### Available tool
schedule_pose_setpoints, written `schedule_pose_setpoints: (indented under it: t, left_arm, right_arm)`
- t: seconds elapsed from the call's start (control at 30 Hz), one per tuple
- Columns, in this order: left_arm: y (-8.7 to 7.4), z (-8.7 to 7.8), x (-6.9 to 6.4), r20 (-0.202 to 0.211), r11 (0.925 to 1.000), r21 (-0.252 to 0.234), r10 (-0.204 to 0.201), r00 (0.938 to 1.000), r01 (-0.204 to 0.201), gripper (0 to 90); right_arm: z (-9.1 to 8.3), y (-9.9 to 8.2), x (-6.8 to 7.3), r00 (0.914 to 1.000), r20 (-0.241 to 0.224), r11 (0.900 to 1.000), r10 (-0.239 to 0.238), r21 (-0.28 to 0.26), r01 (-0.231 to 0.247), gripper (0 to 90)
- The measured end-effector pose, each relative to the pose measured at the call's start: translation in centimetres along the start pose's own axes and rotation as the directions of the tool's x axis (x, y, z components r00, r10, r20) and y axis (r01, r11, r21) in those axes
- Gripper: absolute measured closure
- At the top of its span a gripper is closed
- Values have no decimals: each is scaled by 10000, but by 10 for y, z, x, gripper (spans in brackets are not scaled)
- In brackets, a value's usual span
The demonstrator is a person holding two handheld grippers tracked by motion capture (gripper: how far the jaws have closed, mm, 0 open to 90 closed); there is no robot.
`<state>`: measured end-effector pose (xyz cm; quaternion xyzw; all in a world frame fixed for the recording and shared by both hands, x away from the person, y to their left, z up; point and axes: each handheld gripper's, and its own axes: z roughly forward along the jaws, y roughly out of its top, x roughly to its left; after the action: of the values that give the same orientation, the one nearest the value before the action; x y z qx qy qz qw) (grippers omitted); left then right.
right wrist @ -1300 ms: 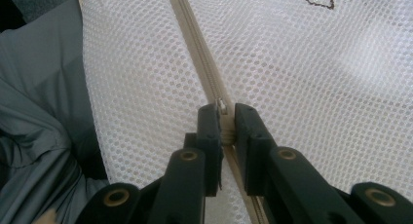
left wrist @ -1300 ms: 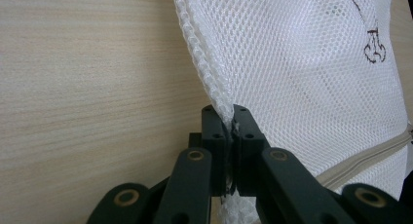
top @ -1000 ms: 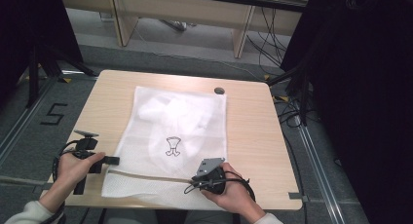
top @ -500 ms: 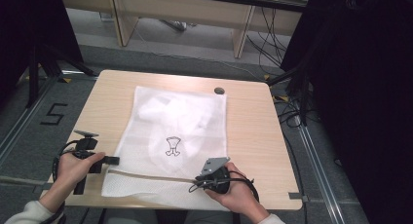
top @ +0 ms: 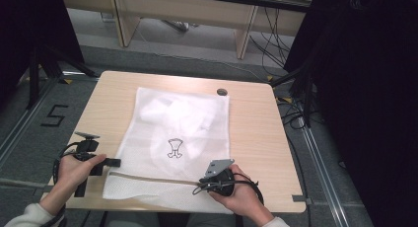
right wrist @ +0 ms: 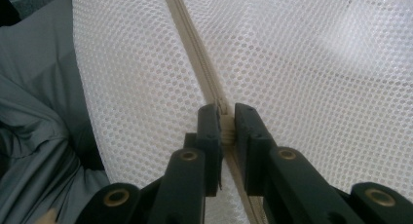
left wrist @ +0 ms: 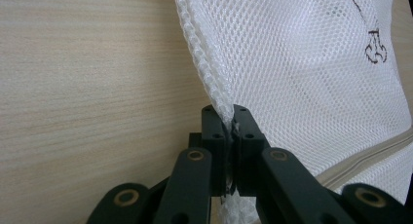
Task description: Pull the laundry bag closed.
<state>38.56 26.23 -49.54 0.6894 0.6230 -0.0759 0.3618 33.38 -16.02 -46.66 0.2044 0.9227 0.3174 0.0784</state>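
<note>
One white mesh laundry bag with a small dark printed emblem lies flat on the pale wooden counter, and its near end reaches the counter's front edge. Bare wood runs wide along the bag's right side up to the right edge, and a narrower strip is free on its left; the far strip is open apart from one small dark round cap set in the wood just beyond the bag's far right corner. The bag's long axis runs from the person's side toward the far edge, leaning slightly to the right as it goes. One beige zipper crosses the bag near its front end, roughly parallel to the counter's front edge. There are two claws. The left claw is clamped on the bag's left hem, the seam pinched between its black jaws just above the zipper line. The right claw is clamped on the zipper's pull, its jaws straddling the beige tape, toward the right of the zipper's run.
</note>
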Motion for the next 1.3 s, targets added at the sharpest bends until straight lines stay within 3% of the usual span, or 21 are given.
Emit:
schedule_pose_setpoints:
  t: [0.33, 0.47, 0.53, 0.57, 0.83, 1.1, 1.17, 1.23, 1.3]
  left_arm:
    - [0, -1, 0, -47, 10000, -22, 42, 10000, -42, 854]
    - [0, 0, -1, -55, 10000, -68, 3, 10000, -4, 854]
    - [0, 0, -1, -44, 10000, -66, 9, 10000, -9, 854]
    - [0, 0, -1, -68, 10000, -76, 22, 10000, -23, 854]
    - [0, -1, 0, -42, 10000, -53, 23, 10000, -23, 854]
    - [0, -1, 0, -54, 10000, -75, 6, 10000, -7, 853]
    - [0, -1, -1, -88, 10000, -61, 35, 10000, -36, 853]
    - [0, -1, 0, -65, 10000, -41, 41, 10000, -42, 853]
    - [0, -1, 0, -76, 10000, -50, 40, 10000, -40, 853]
  right_arm:
    - [-3, -1, -3, 9999, 94, 9999, -98, 47, 98, 825]
    - [-6, -4, -5, 9999, 114, 10000, 24, 37, -24, 825]
    - [-8, -5, -3, 9986, 315, 9985, 431, 317, -441, 825]
    - [-8, -6, -6, 10000, 33, 10000, 74, 3, -74, 825]
    - [-10, -8, -5, 9996, 102, 9996, 247, 103, -248, 825]
    - [-12, -10, -8, 10000, 42, 10000, 20, 26, -20, 824]
    - [-13, -11, -8, 9998, 58, 9998, 196, -3, -196, 825]
    - [-13, -11, -9, 10000, 31, 10000, -6, 17, 6, 825]
    - [-15, -13, -9, 9997, 99, 9997, 243, 52, -244, 824]
